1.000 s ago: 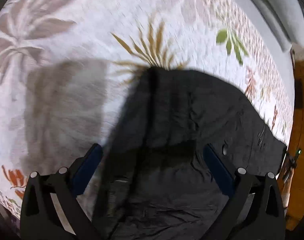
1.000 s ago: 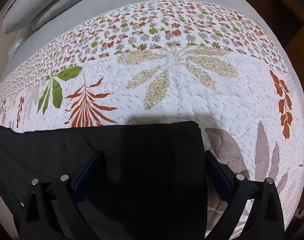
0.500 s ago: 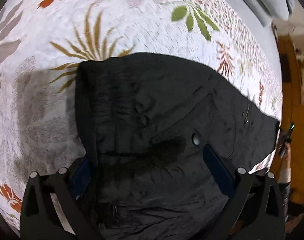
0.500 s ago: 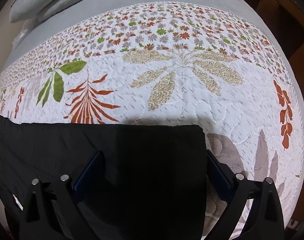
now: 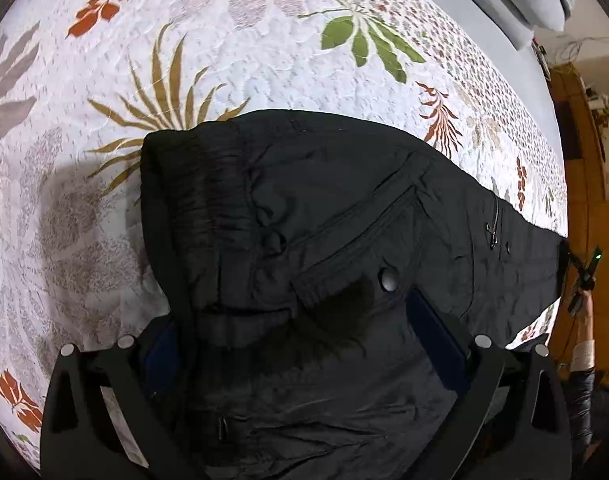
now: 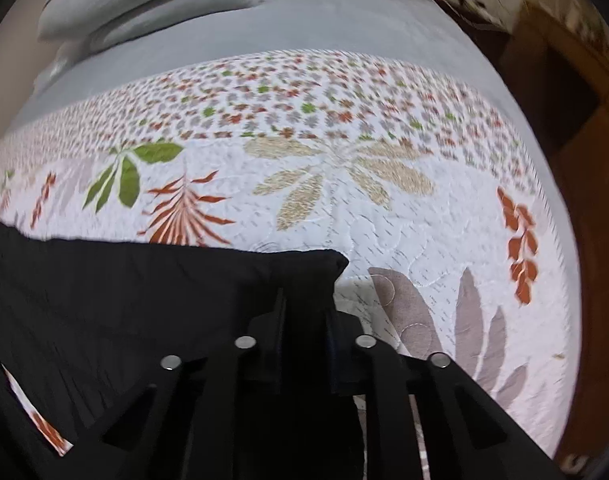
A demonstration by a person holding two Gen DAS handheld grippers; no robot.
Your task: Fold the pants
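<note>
Black pants lie across a floral quilt. Their gathered waistband and a zip pocket fill the left wrist view. My left gripper hovers open over the waist end, its blue pads wide apart with the cloth lying slack between them. In the right wrist view the pants end in a leg hem corner. My right gripper is closing there, its jaws nearly together with black cloth pinched between them.
The quilt gives way to a grey sheet and grey pillows at the far side. Wooden furniture stands past the bed's right edge. A dark sleeve shows at the right rim of the left wrist view.
The right gripper's jaws went from wide apart to nearly together on the leg hem, and that view lifted slightly. The left gripper slid over the waist, bringing the waistband fully into view.
</note>
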